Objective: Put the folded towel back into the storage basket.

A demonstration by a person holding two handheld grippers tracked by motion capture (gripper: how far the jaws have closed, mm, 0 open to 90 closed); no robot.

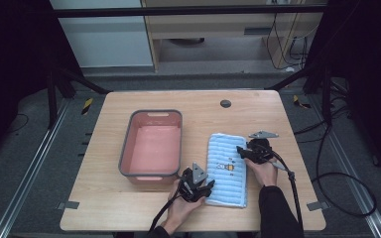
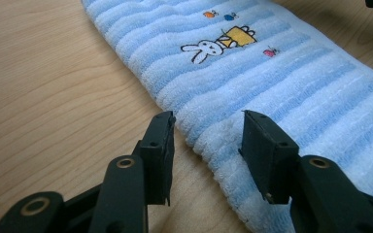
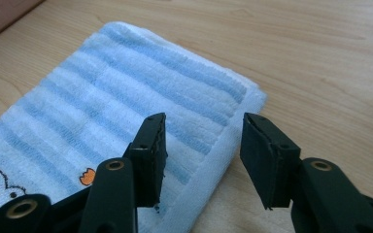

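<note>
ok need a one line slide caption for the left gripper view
Left gripper with open jaws straddling the long edge of a folded blue striped towel on the wooden table.

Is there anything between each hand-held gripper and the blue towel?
Nothing visible. The left hand-held gripper and the right hand-held gripper each straddle an edge of the towel, jaws open.
</note>
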